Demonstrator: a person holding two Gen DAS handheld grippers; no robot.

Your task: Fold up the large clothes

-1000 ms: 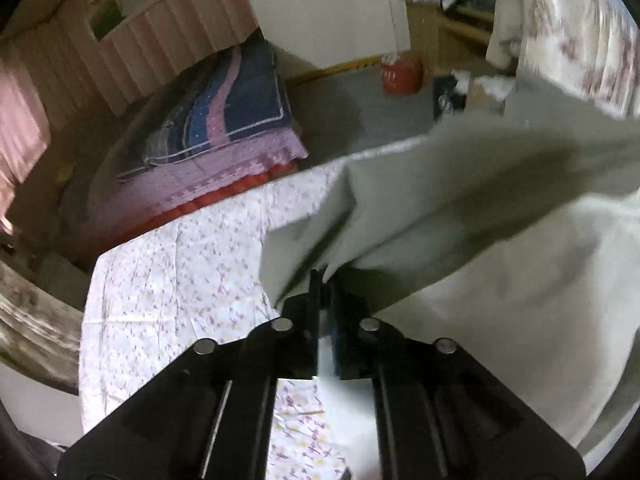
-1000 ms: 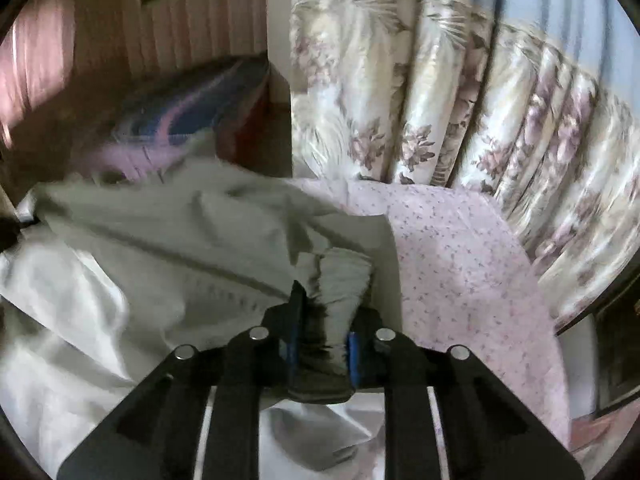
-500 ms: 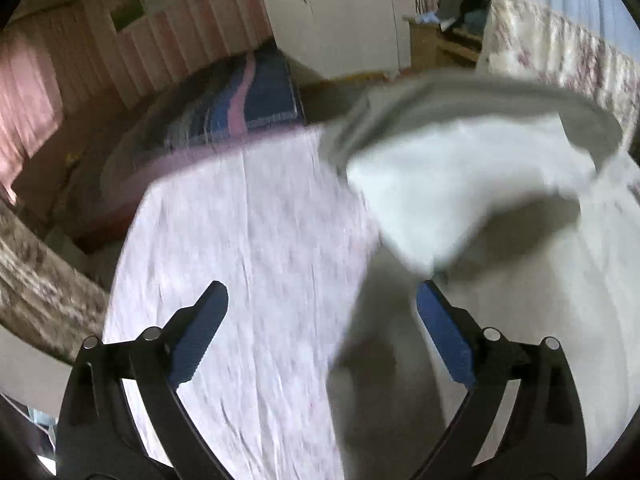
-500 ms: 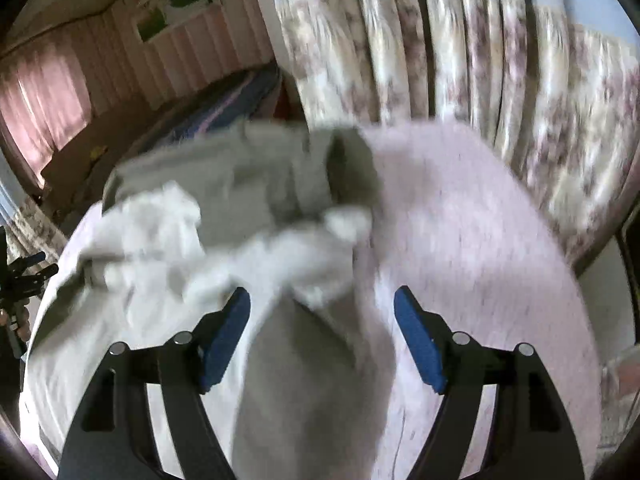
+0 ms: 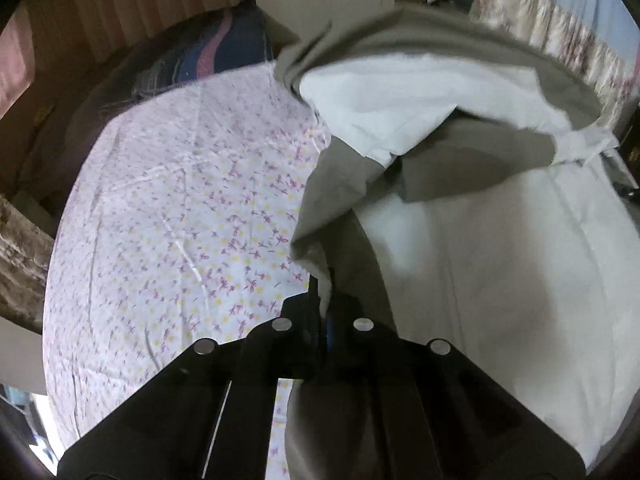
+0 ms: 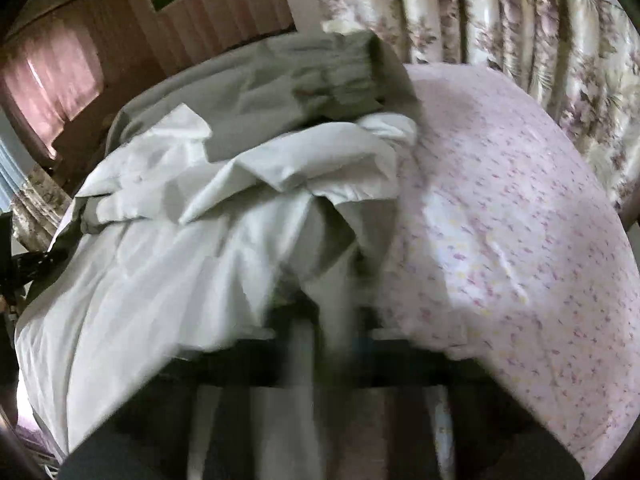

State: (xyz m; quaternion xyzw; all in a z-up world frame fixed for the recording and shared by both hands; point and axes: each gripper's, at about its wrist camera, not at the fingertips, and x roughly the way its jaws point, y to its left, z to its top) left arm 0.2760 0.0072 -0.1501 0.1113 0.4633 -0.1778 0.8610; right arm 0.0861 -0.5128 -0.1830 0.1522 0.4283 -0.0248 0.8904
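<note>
Garment: a large grey-green garment with a white lining lies spread over a flowered sheet, its upper part folded back on itself so the pale inside shows.
Garment, right wrist view: the same garment is bunched in loose folds, white cloth on top and grey cloth at the far edge.
Sheet: the flowered sheet covers the surface under the garment; it is bare to the left of the garment in the left wrist view, and in the right wrist view the sheet is bare to the garment's right.
Curtain: a flowered curtain hangs behind the far edge of the sheet.
Blanket: a dark blue blanket with a pink stripe lies beyond the sheet, well apart from the garment.
Left gripper: the left gripper has its fingers closed on the garment's near left edge, with a strip of white and grey cloth pinched between them.
Right gripper: the right gripper is blurred; its fingers are closed together and a fold of the garment runs up from between them.
</note>
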